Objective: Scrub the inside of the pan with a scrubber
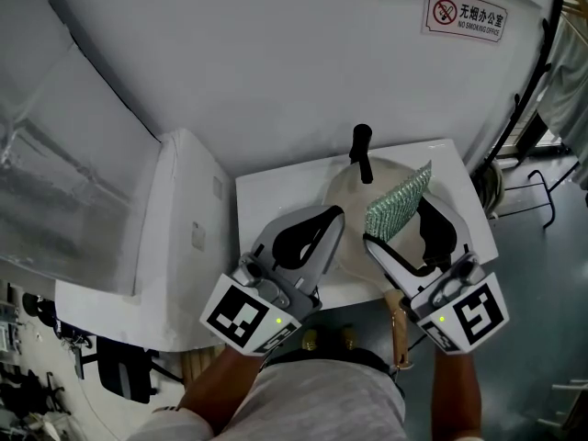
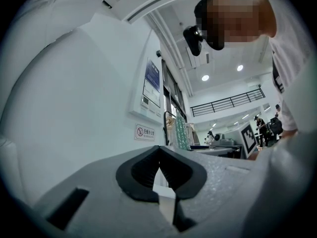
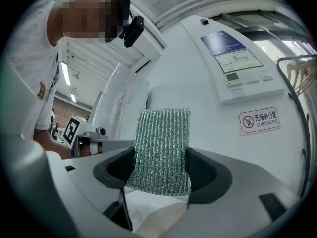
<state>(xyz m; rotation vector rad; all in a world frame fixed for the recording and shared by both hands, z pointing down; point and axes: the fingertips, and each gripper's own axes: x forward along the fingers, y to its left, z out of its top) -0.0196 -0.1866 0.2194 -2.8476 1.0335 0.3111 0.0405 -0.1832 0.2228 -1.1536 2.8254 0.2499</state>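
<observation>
Jaws of the right gripper (image 3: 161, 168) clamp the green scrubber (image 3: 161, 145) upright past their tips, the left gripper (image 2: 159, 158) is shut and empty, and the pan (image 1: 349, 196) lies just below and ahead, between the 2, its handle (image 1: 361, 152) pointing away.

Person in a light grey shirt (image 1: 331, 402); left gripper (image 1: 333, 217) and right gripper (image 1: 395, 220) are pale grey shells with black-lined jaws, black-and-white marker cubes (image 1: 243, 312) and green lights (image 1: 278, 321).
</observation>
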